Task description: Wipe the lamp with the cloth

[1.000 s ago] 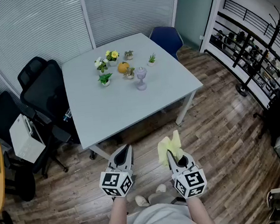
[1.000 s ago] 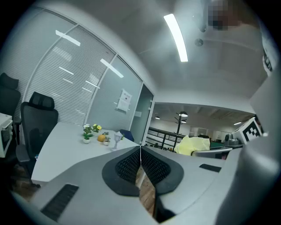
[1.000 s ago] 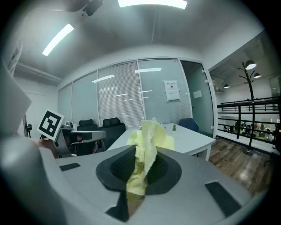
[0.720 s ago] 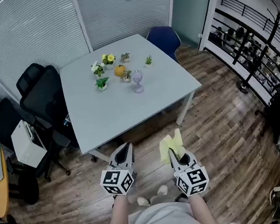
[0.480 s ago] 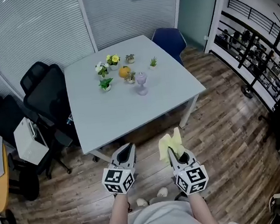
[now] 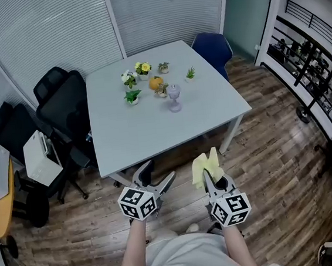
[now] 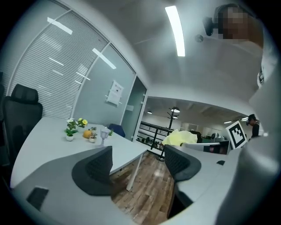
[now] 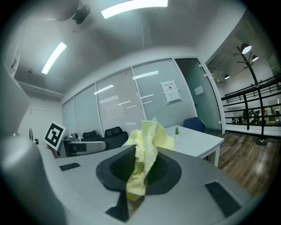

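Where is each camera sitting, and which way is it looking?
Head view: on the person's head, looking steeply down at table and floor; forearms, left gripper and right gripper show.
Left gripper view: on the left gripper, looking along its empty jaws, which have just been opening, toward the table.
Right gripper view: on the right gripper, looking along jaws shut on the cloth.
All three share the table and cloth.

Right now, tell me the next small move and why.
Probably step forward and carry the right gripper toward the table: it is shut on the yellow cloth, but the lamp stands well ahead, beside small plants on the table, out of reach from here.
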`<state>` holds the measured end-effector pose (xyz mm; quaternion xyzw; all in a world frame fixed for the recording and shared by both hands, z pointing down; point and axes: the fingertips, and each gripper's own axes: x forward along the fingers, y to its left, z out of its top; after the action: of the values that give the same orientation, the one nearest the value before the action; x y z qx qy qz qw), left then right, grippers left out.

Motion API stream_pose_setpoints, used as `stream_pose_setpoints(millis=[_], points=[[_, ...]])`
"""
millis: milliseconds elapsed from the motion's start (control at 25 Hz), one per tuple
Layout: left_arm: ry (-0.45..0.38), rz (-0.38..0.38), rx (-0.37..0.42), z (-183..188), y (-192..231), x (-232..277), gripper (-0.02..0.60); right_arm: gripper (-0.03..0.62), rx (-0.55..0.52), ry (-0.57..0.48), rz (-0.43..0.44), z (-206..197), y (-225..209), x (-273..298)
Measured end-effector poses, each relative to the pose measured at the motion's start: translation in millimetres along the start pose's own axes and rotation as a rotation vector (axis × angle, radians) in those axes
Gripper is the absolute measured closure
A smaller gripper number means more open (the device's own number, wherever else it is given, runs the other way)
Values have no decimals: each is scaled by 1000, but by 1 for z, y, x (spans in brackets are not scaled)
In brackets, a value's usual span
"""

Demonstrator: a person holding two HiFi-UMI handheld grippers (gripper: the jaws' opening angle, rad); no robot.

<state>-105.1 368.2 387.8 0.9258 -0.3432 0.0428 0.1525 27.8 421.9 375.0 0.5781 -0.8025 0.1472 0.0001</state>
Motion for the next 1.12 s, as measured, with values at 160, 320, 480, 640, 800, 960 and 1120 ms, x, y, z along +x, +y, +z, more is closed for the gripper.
stream_pose_setpoints(millis=[160,320,480,640,800,960,1120], points=[[18,-12,2,-1,-3,15,236,546,24,-8,-1,0,-16,-1],[47,-19,18,-8,-2,32,236,546,35,-2,-5,-2,-29,4],[57,-12,18,-9,13,58,236,546,25,8,-15,-1,-50,19],[74,-14,41,-4,35,96,238,546,24,3,-37,6,-80,42],[96,-30,74,8,70,153,238,546,18,-5,-63,23,-117,88],[112,-23,59,21,121,216,238,546,-11,7,-75,47,-152,146],[161,-31,53,21,169,272,238,546,-16,25,-97,63,-185,199]])
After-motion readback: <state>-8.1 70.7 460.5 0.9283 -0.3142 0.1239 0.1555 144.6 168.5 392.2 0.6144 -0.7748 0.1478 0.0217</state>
